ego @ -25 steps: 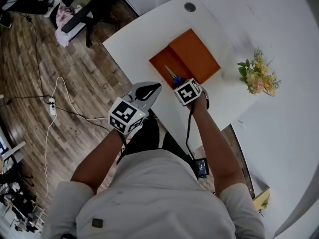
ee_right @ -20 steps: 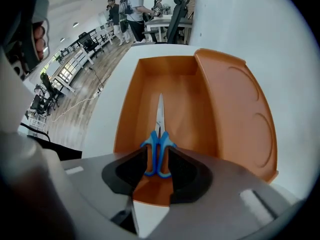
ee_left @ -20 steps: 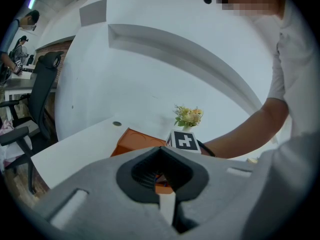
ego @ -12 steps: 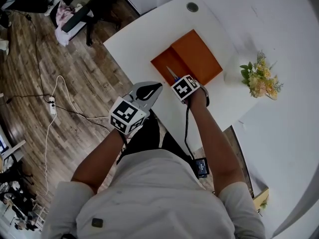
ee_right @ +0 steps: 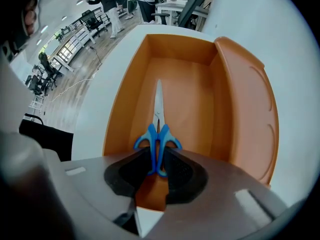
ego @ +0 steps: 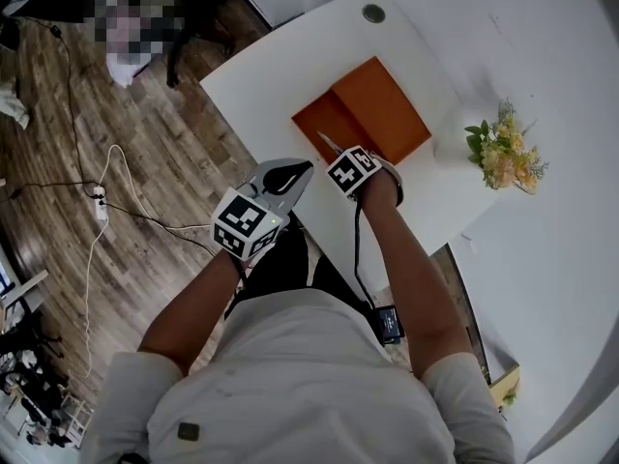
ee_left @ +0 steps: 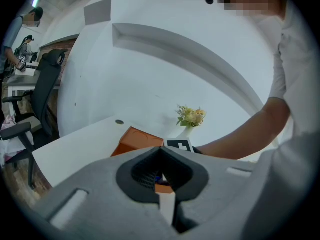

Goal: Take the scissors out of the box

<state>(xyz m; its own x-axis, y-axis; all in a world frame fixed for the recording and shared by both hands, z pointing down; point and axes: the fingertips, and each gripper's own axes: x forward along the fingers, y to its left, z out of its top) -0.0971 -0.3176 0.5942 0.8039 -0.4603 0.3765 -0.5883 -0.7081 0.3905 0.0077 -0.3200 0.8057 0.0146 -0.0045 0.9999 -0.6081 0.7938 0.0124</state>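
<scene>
Blue-handled scissors (ee_right: 157,134) lie flat in an open orange box (ee_right: 185,89), blades pointing toward the box's far wall. In the head view only the blade tip (ego: 329,143) shows, past the marker cube. My right gripper (ee_right: 157,171) points straight down over the handles. Its jaws are closing, and the dark pads lie against both sides of the blue handle's middle. My left gripper (ego: 302,169) hovers at the table's near edge, left of the box (ego: 363,114). Its jaw tips are together with nothing between them (ee_left: 161,176).
The box's lid (ee_right: 247,109) lies folded open to the right of the box. A vase of flowers (ego: 503,153) stands at the right of the white table (ego: 271,75). A round cable grommet (ego: 372,13) sits at the table's far end. Wooden floor with cables lies to the left.
My right gripper has shifted slightly left over the scissors' handles and rolled a little, covering the blue handles in the head view. The left gripper has stayed put.
</scene>
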